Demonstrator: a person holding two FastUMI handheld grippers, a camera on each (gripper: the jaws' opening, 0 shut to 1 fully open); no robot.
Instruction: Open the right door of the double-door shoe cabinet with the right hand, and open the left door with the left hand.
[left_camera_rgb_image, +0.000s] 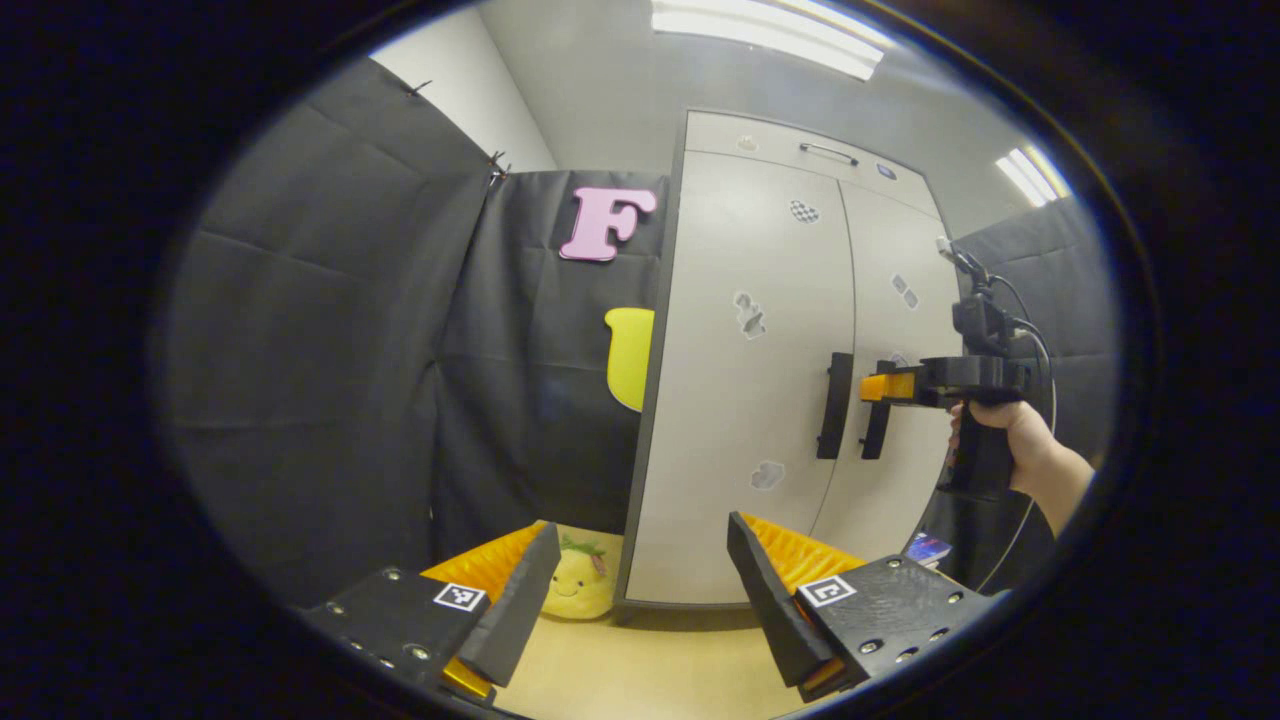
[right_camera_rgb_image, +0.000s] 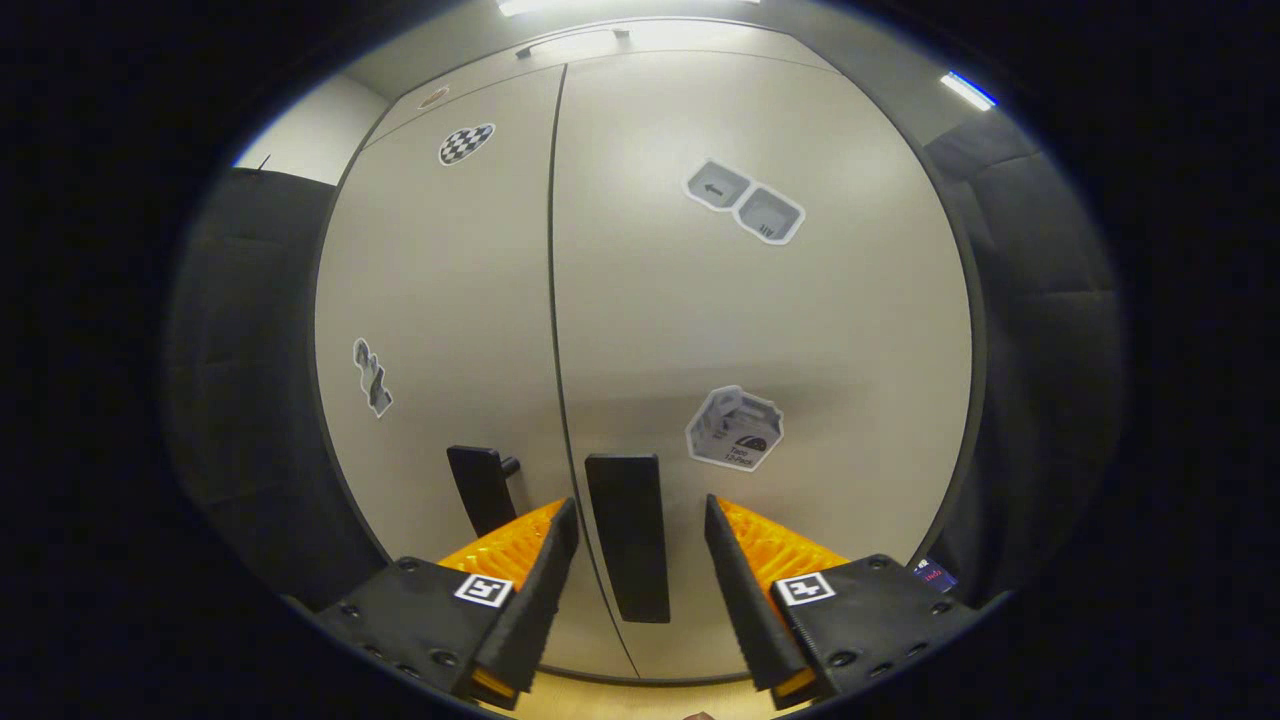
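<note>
Black and upright, the right door's bar handle stands between the spread fingers of the right gripper in the right gripper view, with a gap on each side — the jaws are apart and neither finger seems to touch it yet. In the left gripper view the same gripper, held in a person's hand, is level with the upper part of that handle, its tip at or just short of the bar.

Both pale grey flat doors of the tall double-door shoe cabinet look shut, the seam between them running straight down, so the step in hand appears to be taking hold of the right door. To do it well, I would push forward until the bar sits deep between the fingers, keep the gripper square to it, then close firmly on both flanks before pulling. The pull should follow the door's arc about its outer hinge edge rather than come straight back, or the fingers may slide off the smooth bar.

The left gripper is held well back and low, its jaws wide apart and gripping nothing — the left door's matching black bar handle sits just beside the right one, across the seam. A yellow plush toy with a smiling face rests on the light wooden floor beside the cabinet's left lower corner, clear of the doors' likely swing.
</note>
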